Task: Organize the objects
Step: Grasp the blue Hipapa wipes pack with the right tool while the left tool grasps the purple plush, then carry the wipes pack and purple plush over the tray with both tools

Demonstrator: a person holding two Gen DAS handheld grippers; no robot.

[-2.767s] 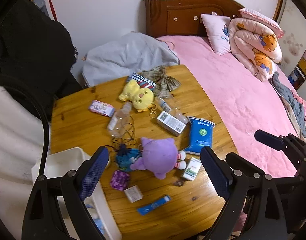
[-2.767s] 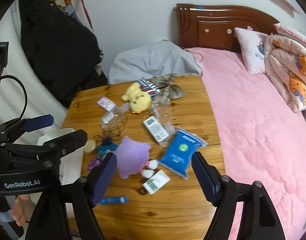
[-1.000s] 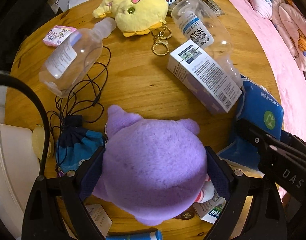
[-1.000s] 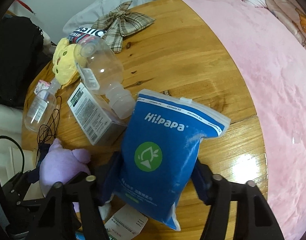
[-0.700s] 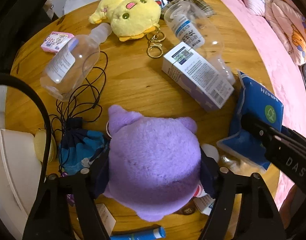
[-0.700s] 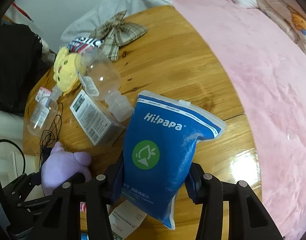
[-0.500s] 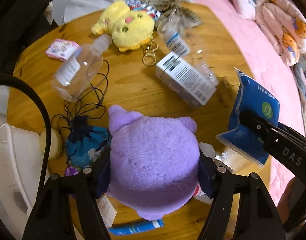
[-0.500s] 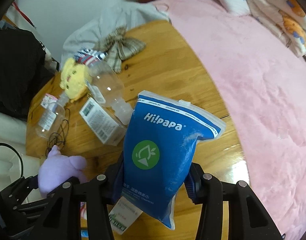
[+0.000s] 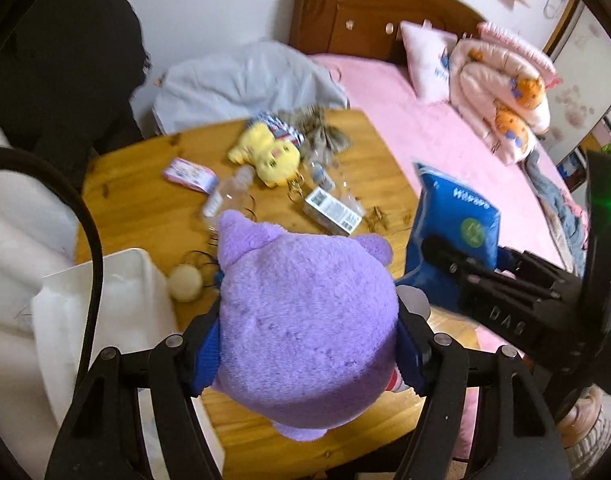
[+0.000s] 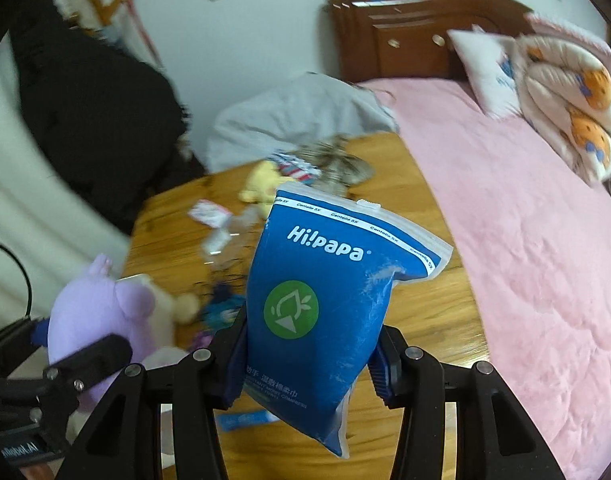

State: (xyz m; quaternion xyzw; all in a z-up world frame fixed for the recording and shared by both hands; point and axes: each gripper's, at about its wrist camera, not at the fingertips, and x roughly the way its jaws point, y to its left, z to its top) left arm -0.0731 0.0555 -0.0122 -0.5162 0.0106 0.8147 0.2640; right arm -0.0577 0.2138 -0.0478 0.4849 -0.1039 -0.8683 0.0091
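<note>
Both grippers are loaded, the left gripper (image 9: 305, 352) clamping the purple plush (image 9: 305, 320) nearest the white bin (image 9: 105, 300) at lower left, the right gripper (image 10: 305, 360) pinching the blue pouch (image 10: 321, 304).

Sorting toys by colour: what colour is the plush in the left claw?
Purple; the plush shows best in the left wrist view.

Definitely a bedroom at home — pink bed (image 10: 525, 216) with wooden headboard (image 10: 417, 36), pillow (image 9: 427, 60) and folded quilt (image 9: 505, 92), black coat (image 10: 93, 112) hanging up, cluttered wooden table (image 9: 145, 200) right alongside.
</note>
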